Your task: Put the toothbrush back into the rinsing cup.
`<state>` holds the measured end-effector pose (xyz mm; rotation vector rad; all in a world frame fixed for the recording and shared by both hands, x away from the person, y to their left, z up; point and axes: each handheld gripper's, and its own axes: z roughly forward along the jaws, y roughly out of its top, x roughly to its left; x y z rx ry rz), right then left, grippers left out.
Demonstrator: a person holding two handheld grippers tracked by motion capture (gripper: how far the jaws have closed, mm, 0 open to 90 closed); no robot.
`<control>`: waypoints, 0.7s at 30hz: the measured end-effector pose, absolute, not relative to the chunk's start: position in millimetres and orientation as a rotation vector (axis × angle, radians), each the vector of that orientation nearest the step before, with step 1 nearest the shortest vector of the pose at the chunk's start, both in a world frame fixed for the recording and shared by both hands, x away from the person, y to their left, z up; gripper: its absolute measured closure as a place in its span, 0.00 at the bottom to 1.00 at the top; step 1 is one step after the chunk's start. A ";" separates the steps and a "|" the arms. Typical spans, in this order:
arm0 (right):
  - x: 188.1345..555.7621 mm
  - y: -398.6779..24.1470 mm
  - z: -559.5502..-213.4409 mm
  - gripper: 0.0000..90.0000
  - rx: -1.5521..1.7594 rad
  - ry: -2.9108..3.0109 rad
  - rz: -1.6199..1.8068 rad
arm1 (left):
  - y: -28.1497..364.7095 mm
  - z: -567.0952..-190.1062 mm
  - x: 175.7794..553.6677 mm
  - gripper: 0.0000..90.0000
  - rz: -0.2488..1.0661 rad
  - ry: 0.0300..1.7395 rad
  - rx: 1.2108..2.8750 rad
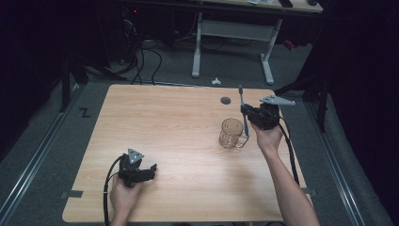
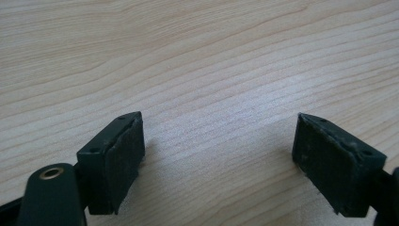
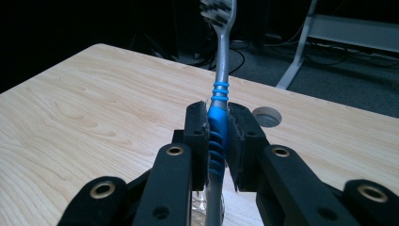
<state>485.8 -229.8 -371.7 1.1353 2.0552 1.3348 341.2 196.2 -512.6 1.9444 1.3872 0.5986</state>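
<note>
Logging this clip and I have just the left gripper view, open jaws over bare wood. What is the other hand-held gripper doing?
Observer: The right hand-held gripper is shut on a toothbrush, bristles up.
Operator: Anything else on the table?
Observer: A clear glass mug, standing just left of that gripper in the high view.
Operator: Is the brush in the mug?
Observer: Its lower end hangs by the mug's handle; inside or outside, I cannot tell.

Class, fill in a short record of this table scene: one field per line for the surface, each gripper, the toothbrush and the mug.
Surface: wooden table
Left gripper: open, holding nothing, low over bare wood
Right gripper: shut on toothbrush
Toothbrush: blue and grey, upright, bristles up
Glass mug: clear, upright, beside the right gripper, under the toothbrush's lower end
</note>
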 end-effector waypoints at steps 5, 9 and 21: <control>487.2 -227.5 -373.7 0.88 1.135 2.056 1.329 | 196.2 -512.6 341.1 0.20 0.598 1.387 1.944; 487.6 -226.2 -374.7 0.88 1.133 2.057 1.330 | 196.2 -512.6 341.2 0.20 0.598 1.387 1.944; 487.7 -225.2 -376.9 0.87 1.128 2.080 1.310 | 196.2 -512.6 341.1 0.20 0.598 1.387 1.944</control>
